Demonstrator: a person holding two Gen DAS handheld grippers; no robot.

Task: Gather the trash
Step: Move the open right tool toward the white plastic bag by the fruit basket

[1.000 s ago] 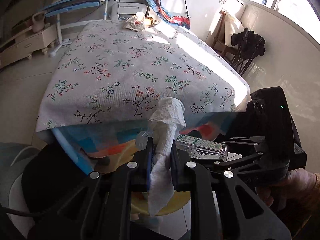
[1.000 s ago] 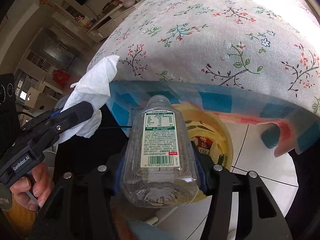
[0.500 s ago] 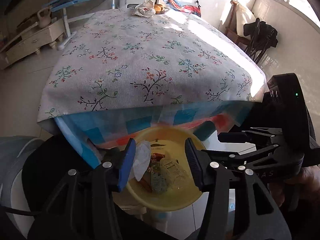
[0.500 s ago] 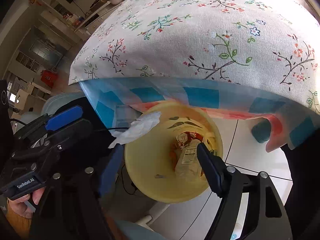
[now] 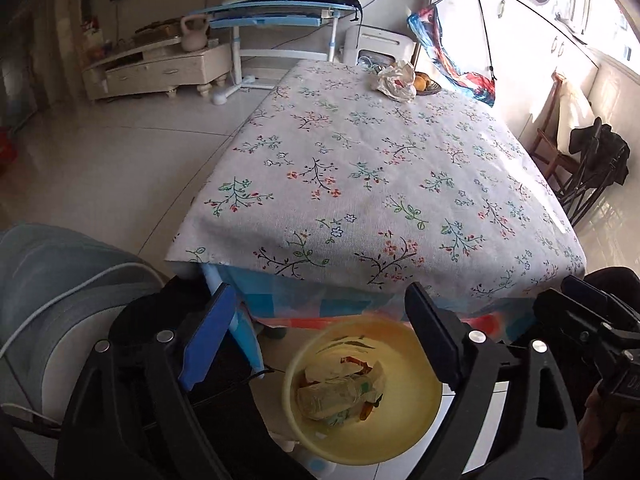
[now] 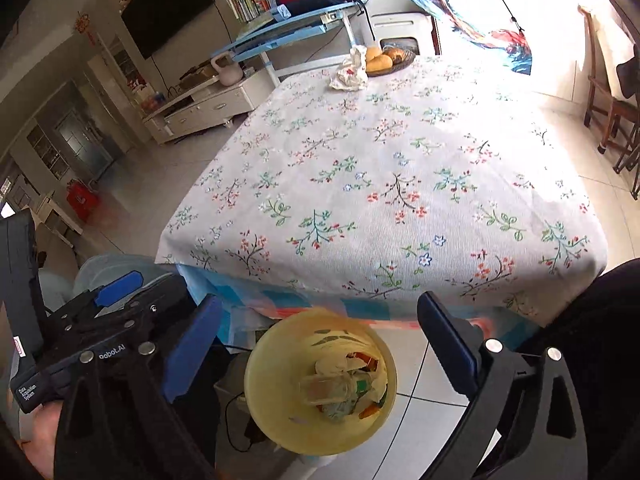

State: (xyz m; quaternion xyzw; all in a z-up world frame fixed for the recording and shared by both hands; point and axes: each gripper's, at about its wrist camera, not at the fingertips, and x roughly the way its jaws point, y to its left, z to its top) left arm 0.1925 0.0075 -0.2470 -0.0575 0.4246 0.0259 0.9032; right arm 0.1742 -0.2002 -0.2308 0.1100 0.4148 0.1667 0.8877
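A yellow bin (image 5: pixel 420 432) stands on the floor below the table's near edge; it also shows in the right wrist view (image 6: pixel 264 400). Inside lie a clear plastic bottle (image 5: pixel 332 396) (image 6: pixel 324 392), a white tissue (image 5: pixel 324 370) (image 6: pixel 332 366) and other wrappers. My left gripper (image 5: pixel 320 336) is open and empty above the bin. My right gripper (image 6: pixel 320 340) is open and empty above the bin too. A crumpled white bag (image 5: pixel 394 80) (image 6: pixel 352 74) lies at the table's far end.
The table (image 5: pixel 380 184) has a floral cloth. A fruit bowl (image 6: pixel 386 60) sits at its far end. A grey-blue chair (image 5: pixel 56 280) is at the left. Wooden chairs (image 5: pixel 580 160) stand at the right, a blue desk (image 5: pixel 280 12) behind.
Both grippers opened: the tissue left my left gripper and the bottle left my right gripper, and both now lie in the yellow bin. Both grippers have risen and pulled back.
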